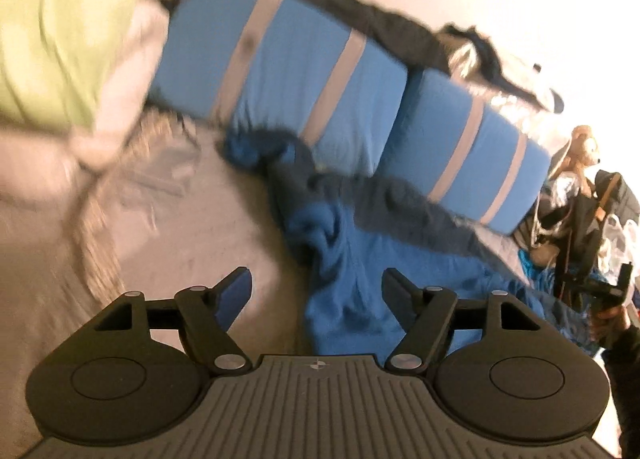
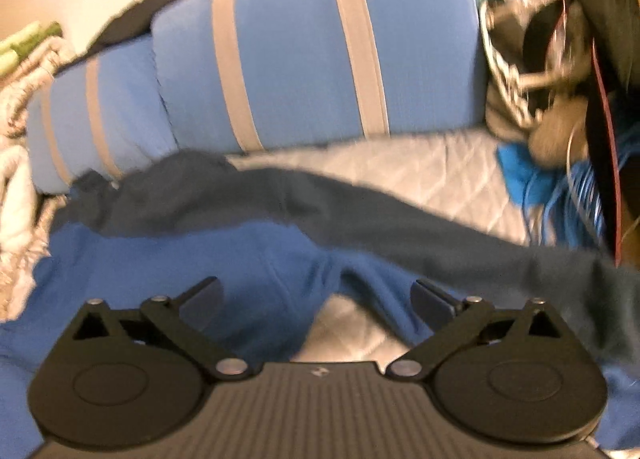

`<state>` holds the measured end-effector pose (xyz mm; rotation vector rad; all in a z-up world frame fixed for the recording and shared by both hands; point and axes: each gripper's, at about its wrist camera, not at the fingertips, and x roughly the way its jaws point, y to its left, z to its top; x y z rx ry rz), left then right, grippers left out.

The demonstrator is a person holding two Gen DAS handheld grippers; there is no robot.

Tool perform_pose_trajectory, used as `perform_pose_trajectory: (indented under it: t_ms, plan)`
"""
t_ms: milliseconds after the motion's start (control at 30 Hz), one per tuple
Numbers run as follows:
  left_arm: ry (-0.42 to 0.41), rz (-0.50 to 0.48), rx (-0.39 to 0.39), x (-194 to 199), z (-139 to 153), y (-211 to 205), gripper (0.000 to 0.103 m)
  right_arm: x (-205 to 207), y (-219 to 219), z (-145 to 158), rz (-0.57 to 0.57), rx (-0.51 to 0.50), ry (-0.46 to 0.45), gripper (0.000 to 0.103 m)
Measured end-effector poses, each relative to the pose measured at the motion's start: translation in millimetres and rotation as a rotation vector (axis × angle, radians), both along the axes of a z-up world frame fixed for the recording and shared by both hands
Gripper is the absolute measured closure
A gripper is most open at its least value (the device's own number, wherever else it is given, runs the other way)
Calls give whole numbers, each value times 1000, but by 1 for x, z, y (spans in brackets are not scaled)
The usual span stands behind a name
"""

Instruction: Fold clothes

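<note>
I see the blue garment [image 2: 168, 259] lying crumpled on the quilted bed cover [image 2: 400, 171], spread beneath and ahead of both sets of fingers. A dark grey garment [image 2: 280, 195] lies across its far edge, beyond my fingertips. My right gripper [image 2: 316, 295] has its jaws spread wide with nothing between them, only blue cloth and a patch of cover below. My left gripper [image 1: 316, 291] is also parted and empty, above the blue garment's edge. Farther out, blue striped pillows [image 1: 304, 71] line the wall, with a green cloth [image 1: 52, 31] off to my left fingers' side.
</note>
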<state>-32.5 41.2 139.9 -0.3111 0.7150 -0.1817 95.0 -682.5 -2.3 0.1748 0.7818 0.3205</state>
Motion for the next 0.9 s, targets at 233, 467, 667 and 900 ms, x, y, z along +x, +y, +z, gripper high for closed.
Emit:
perform_pose_trajectory:
  t_ms: [233, 467, 667, 900]
  plan:
    - [-139, 23, 15, -13, 85, 12, 25, -1, -27, 98, -13, 20, -141, 0]
    - [-315, 100, -37, 8, 116, 16, 20, 14, -51, 164, -81, 21, -256, 0]
    - [-419, 186, -8, 56, 97, 0, 19, 38, -69, 199, -203, 71, -359, 0]
    - [-396, 164, 94, 110, 33, -28, 19, 49, -41, 197, -240, 21, -433, 0]
